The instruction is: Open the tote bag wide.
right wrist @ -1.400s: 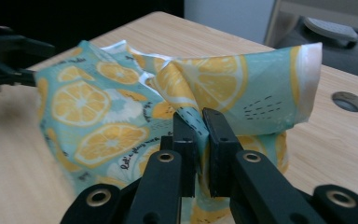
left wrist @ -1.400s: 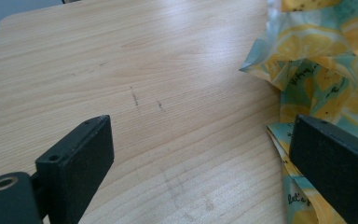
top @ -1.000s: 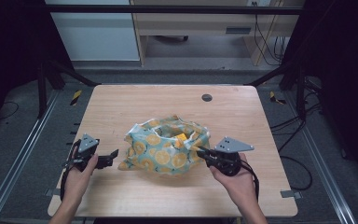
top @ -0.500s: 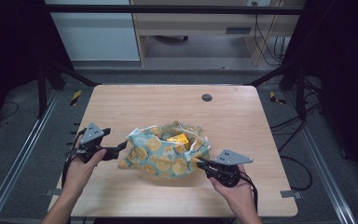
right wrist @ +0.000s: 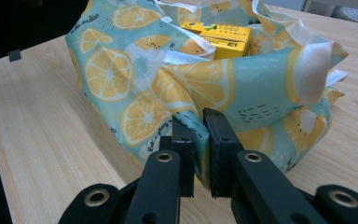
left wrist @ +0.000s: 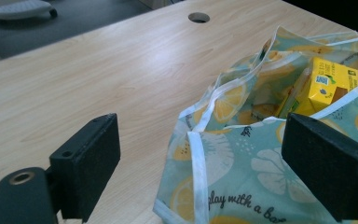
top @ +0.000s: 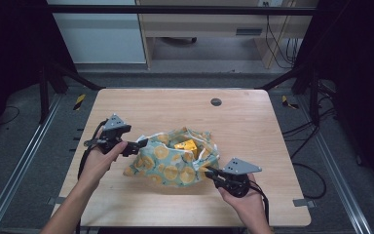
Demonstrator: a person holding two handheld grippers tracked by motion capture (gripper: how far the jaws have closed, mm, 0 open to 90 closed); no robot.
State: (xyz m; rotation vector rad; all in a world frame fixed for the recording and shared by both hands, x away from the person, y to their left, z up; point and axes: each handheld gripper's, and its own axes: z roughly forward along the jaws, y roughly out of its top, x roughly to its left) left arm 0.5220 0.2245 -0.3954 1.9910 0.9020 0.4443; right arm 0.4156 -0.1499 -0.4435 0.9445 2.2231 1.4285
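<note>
A teal cloth bag point(top: 177, 163) printed with lemon slices lies mid-table with its mouth open, and a yellow carton point(top: 186, 145) sits inside it. At the bag's left edge my left gripper point(top: 137, 145) stands open. In the left gripper view point(left wrist: 203, 140) the bag's white-trimmed rim point(left wrist: 200, 154) rises between the wide jaws without touching either, with the carton point(left wrist: 328, 84) behind. My right gripper point(top: 210, 172) is at the bag's near right corner. In the right gripper view point(right wrist: 200, 126) it is shut on a fold of the bag point(right wrist: 140, 79), below the carton point(right wrist: 219, 35).
The wooden table point(top: 253, 126) has a round cable hole point(top: 216, 102) near its far edge, also in the left gripper view point(left wrist: 198, 17). Black frame posts stand at both far corners. Cables trail from both grippers toward the near edge.
My left gripper has risen and moved farther away and to the right, to the bag's left rim. My right gripper has sunk slightly toward the near edge with the fabric still in it.
</note>
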